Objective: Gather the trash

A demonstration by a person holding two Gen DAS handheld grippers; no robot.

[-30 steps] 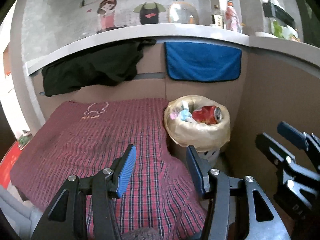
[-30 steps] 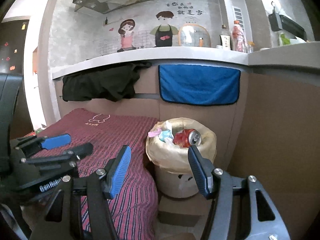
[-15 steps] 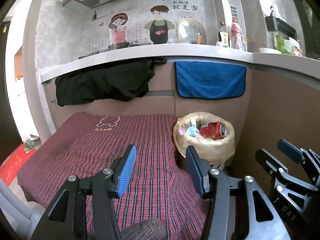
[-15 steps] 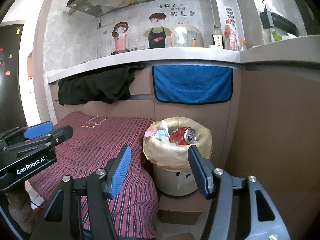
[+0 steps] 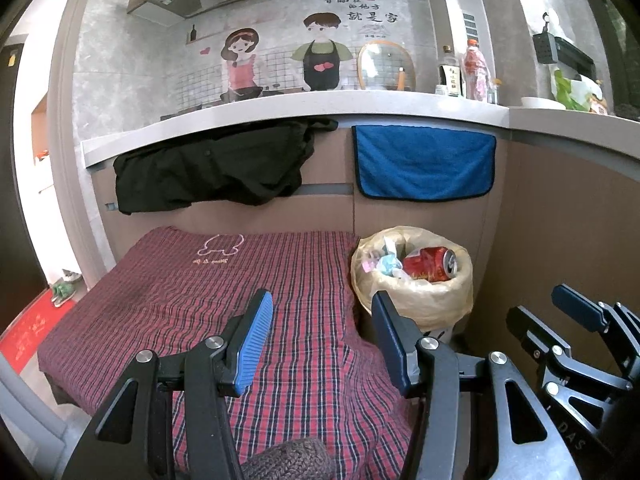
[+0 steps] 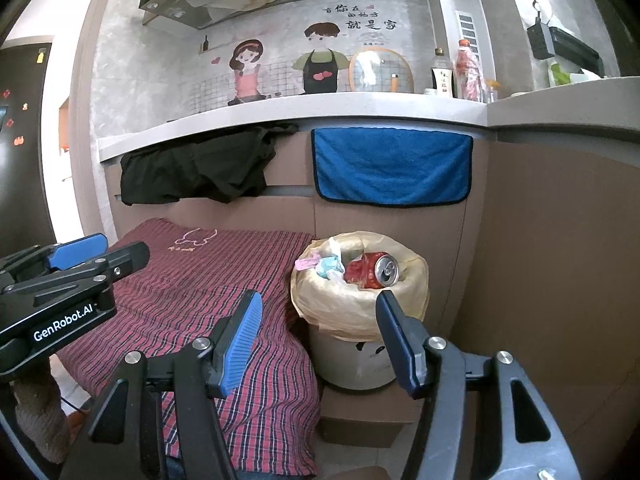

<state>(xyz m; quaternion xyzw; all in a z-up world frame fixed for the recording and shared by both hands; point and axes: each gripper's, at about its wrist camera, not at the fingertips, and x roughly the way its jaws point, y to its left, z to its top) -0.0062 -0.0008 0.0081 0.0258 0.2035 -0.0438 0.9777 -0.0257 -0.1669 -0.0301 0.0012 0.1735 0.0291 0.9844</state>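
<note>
A small trash bin (image 5: 416, 300) lined with a beige bag stands right of the table, also in the right wrist view (image 6: 356, 308). In it lie a red soda can (image 5: 430, 266) (image 6: 370, 270), pale blue crumpled paper (image 5: 388, 264) (image 6: 330, 266) and a pink wrapper (image 6: 306, 263). My left gripper (image 5: 322, 340) is open and empty, held back above the near end of the red plaid cloth (image 5: 224, 292). My right gripper (image 6: 320, 336) is open and empty, in front of the bin. Each gripper shows in the other's view: right one (image 5: 560, 320), left one (image 6: 92, 254).
The plaid cloth (image 6: 192, 296) covers a low table. Behind it is a brown cabinet front with a black garment (image 5: 216, 172) and a blue towel (image 5: 424, 164) hanging from the counter (image 5: 304, 106). Bottles (image 5: 474, 68) stand on the counter. The bin sits on a cardboard box (image 6: 360, 412).
Both grippers have drawn back and tilted up, so the bin and table look farther away and lower. Both stay open and empty.
</note>
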